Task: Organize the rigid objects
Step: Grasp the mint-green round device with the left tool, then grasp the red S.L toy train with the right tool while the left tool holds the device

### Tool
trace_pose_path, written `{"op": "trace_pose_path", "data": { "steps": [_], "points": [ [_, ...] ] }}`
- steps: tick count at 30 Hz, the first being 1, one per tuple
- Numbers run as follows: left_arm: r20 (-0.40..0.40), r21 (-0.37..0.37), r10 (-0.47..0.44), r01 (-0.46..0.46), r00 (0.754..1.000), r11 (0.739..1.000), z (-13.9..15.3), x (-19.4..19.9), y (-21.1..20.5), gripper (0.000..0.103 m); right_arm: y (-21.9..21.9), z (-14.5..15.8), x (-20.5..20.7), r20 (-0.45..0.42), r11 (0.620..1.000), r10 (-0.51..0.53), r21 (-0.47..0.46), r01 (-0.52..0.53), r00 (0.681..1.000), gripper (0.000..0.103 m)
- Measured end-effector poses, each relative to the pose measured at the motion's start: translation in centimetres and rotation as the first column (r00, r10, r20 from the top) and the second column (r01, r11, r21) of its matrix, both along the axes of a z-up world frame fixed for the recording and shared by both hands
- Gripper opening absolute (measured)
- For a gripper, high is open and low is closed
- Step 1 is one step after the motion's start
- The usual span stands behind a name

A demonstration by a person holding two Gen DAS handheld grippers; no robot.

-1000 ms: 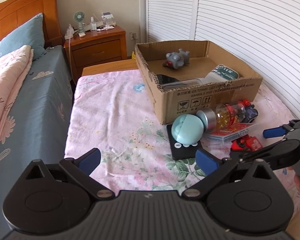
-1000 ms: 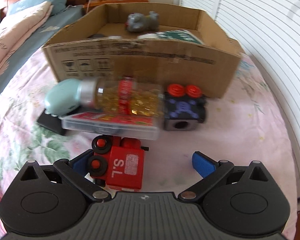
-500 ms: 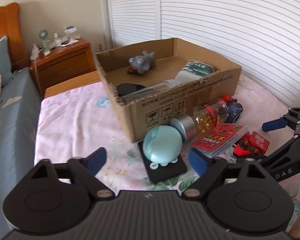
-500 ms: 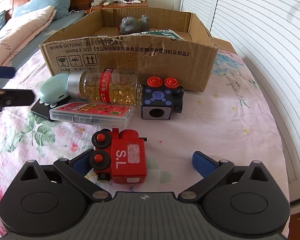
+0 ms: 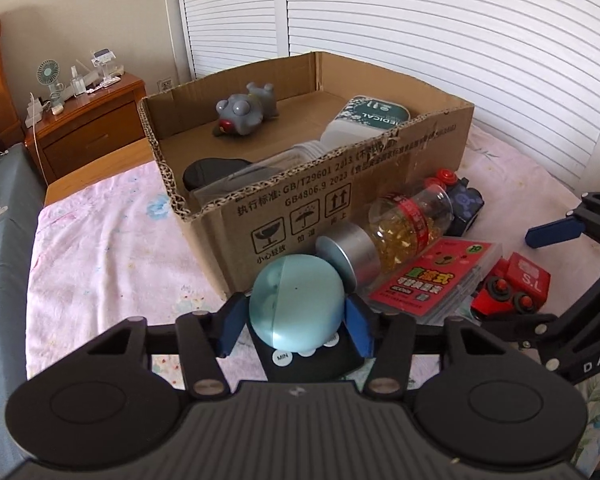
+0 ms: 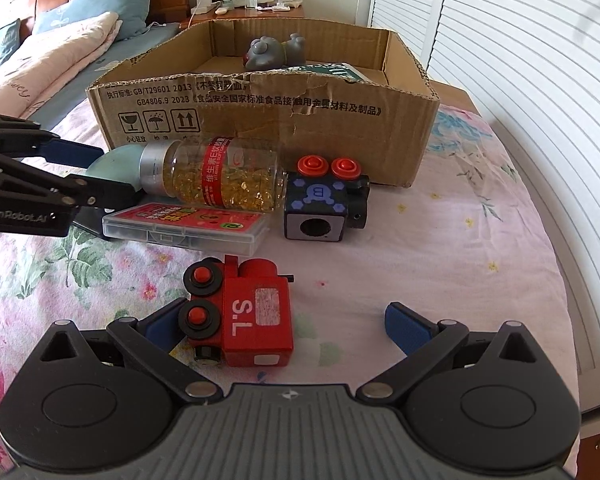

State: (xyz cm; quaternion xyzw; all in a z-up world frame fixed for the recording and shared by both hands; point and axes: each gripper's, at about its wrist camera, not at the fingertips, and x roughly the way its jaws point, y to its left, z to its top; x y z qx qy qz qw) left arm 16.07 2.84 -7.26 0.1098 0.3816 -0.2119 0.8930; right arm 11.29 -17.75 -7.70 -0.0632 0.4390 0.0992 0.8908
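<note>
Box (image 5: 300, 208) of torn cardboard is the landmark here — open-topped on the flowered sheet (image 6: 440, 248), already holding a grey figure (image 5: 246, 110), a green-lidded tub (image 5: 370, 114) and a dark item in its near-left corner that is too hidden to name. Everything not yet sorted lies just in front of its printed wall: a capsule bottle (image 6: 224, 176) on its side against the cardboard, a flat clear case (image 6: 188, 224) in front of that, a black cube (image 6: 320, 206) with red buttons to the right, and a red train (image 6: 244, 316) nearest of all. The step in hand looks like a pick-up at the left end of that row. The left gripper (image 5: 294, 320) has its blue pads pressed to both sides of the pale teal egg (image 5: 296, 304), which sits on a black base (image 5: 312, 360) — closed on it, though I cannot tell whether it has lifted. Next it likely needs a straight lift clear of the bottle's cap, then a carry over the box wall. The right gripper (image 6: 288, 326) stands spread wide and holds nothing, with the train by its left pad.
</note>
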Motion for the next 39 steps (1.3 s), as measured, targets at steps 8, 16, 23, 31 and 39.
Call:
{"op": "trace_pose_path", "data": {
  "steps": [8,16,23,31,39],
  "points": [
    [-0.009,-0.012,0.009,-0.009,1.000,1.000,0.1,-0.8,0.7,0.051,0.0,0.0,0.0,0.002,1.000,0.002,0.000,-0.002,1.000,0.103],
    [-0.025,-0.018,0.050,-0.051,0.998,0.999,0.3,-3.9,2.7,0.051,0.0,0.0,-0.1,0.008,1.000,0.002,0.002,-0.002,1.000,0.103],
    [-0.046,-0.018,0.070,-0.071,0.996,0.997,0.5,-6.4,4.1,0.051,-0.1,0.0,-0.3,0.020,1.000,0.001,0.004,-0.001,1.000,0.103],
    [-0.034,-0.017,0.081,-0.081,0.996,0.997,0.2,-6.2,3.9,0.052,-0.1,-0.1,-0.4,0.029,1.000,-0.004,0.007,0.004,1.000,0.103],
    [-0.030,-0.027,0.085,-0.086,0.996,0.996,0.1,-5.7,3.7,0.053,0.4,0.0,-0.4,0.023,1.000,0.024,0.008,-0.024,0.999,0.100]
  ]
}}
